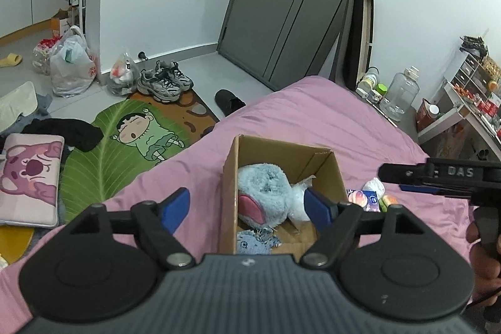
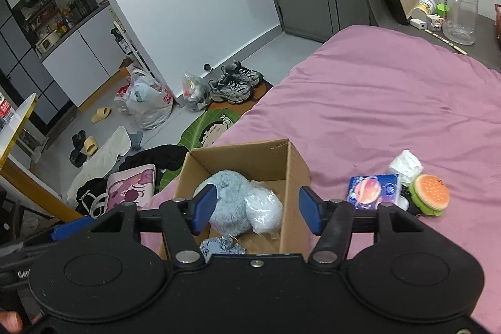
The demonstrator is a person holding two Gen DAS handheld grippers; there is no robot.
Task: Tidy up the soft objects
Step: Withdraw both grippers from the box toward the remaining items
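A fluffy pale-blue plush toy (image 2: 224, 196) lies inside an open brown cardboard box (image 2: 294, 174) on the pink bedsheet (image 2: 391, 102), touching a plastic-wrapped white soft bundle (image 2: 264, 210). Above the box, the left gripper (image 1: 247, 204) and right gripper (image 2: 256, 210) both stand open and empty.

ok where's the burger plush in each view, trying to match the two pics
Left wrist view: the burger plush is only a sliver at right of centre, just past the right side of the cardboard box.
Right wrist view: in full at lower right, on the pink bedspread.
Shared landmark: the cardboard box, directly left of the plush in both.
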